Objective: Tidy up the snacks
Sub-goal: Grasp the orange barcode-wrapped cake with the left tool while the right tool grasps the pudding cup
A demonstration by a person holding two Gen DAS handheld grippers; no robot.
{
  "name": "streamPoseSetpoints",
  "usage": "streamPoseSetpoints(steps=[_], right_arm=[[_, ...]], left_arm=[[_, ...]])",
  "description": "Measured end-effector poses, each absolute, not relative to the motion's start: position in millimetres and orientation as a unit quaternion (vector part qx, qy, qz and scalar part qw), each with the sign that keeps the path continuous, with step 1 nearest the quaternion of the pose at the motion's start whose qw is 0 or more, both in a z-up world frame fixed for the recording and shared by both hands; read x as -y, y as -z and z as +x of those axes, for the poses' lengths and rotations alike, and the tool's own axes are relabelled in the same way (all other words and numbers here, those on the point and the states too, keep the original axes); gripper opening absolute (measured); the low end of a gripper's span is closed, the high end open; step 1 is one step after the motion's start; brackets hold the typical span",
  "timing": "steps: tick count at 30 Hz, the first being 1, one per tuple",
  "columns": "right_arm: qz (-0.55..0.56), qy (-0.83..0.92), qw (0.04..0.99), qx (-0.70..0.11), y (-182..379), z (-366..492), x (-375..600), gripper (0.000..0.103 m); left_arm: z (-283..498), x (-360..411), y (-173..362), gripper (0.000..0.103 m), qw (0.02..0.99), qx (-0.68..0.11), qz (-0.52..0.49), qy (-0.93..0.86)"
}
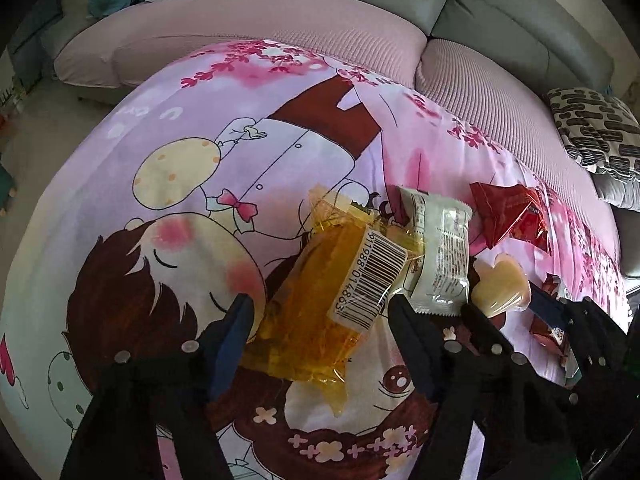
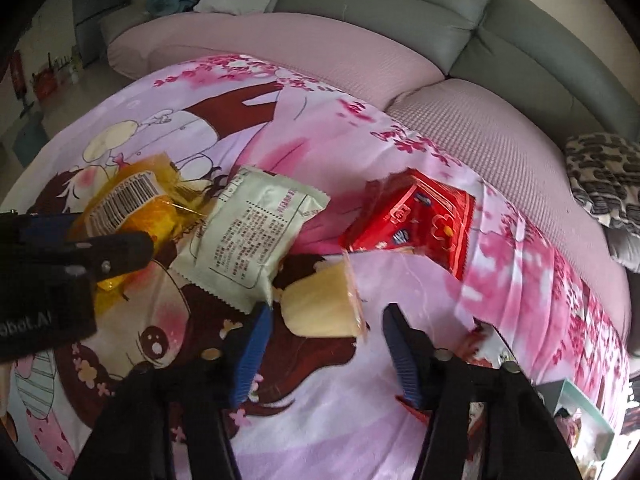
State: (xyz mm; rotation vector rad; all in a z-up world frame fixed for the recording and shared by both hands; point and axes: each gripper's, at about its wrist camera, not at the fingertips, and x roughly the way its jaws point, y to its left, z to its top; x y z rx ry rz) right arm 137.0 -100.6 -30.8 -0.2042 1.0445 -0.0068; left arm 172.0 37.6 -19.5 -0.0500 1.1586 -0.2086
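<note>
A yellow snack packet (image 1: 320, 304) with a barcode label lies on the cartoon-print cloth (image 1: 160, 168) between the open fingers of my left gripper (image 1: 324, 320). A white packet (image 1: 438, 248) lies just right of it, overlapping its corner. A pale jelly cup (image 2: 320, 304) lies on its side between the open fingers of my right gripper (image 2: 328, 328); it also shows in the left wrist view (image 1: 500, 284). A red packet (image 2: 416, 220) lies beyond the cup. The right wrist view also shows the yellow packet (image 2: 132, 204), the white packet (image 2: 252, 236) and the left gripper (image 2: 72, 256).
A pink-covered grey sofa (image 1: 280, 28) curves behind the cloth. A patterned cushion (image 1: 596, 128) lies at the right. More small red packets (image 1: 548, 332) lie at the cloth's right edge, and a box (image 2: 584, 428) sits at the lower right.
</note>
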Motion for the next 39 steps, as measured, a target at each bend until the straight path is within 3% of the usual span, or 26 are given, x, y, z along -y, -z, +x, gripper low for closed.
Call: streamPoseSetpoints(steps=[3, 10, 28, 39], right_arm=[[-0.091, 0.003, 0.861, -0.5, 30.8, 140.0, 101.5, 0.045], [-0.061, 0.004, 0.865, -0.498, 27.0, 134.8, 105.7, 0.042], [0.083, 0.049, 0.892, -0.443, -21.7, 54.7, 134.8, 0.039], [0.145, 0.119, 0.898, -0.398, -54.6, -8.6, 178.5, 0.039]], left_arm=[[171.8, -37.9, 19.6, 0.06, 0.832, -0.545, -0.023, 0.099], [171.4, -36.1, 19.0, 0.045, 0.833, -0.543, -0.021, 0.106], [156.8, -39.4, -15.7, 0.042, 0.853, -0.513, -0.029, 0.092], [121.7, 3.5, -45.8, 0.042, 0.868, -0.476, 0.003, 0.139]])
